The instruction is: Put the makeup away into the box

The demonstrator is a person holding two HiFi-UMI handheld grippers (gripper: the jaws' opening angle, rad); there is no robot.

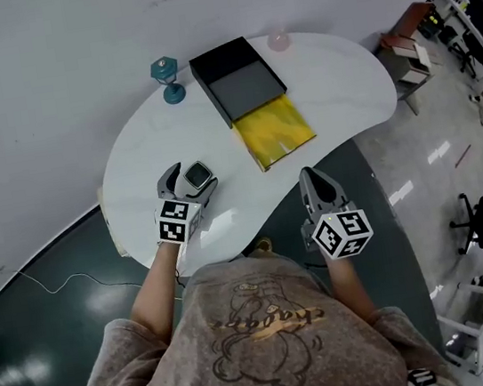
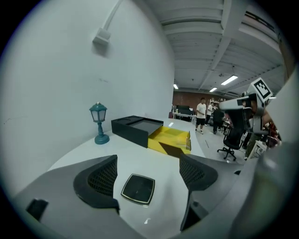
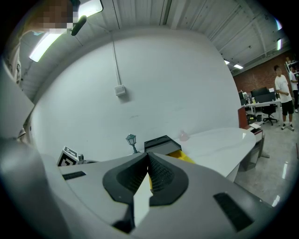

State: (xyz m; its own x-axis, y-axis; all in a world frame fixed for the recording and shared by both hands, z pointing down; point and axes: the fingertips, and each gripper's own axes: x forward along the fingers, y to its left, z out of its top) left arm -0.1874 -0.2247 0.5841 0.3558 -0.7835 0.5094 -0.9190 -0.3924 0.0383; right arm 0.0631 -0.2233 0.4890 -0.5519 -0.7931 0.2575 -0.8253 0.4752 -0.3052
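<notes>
Currently left gripper (image 2: 148,174) jaws stand wide apart, straddling the square black gold-rimmed makeup compact (image 2: 138,189), pads not touching it. Compact lies flat on the white table (image 2: 84,151). Black box with yellow tray (image 2: 140,129) sits at 12 o'clock beyond. Right gripper (image 3: 148,171) closed on nothing, farther off.
</notes>
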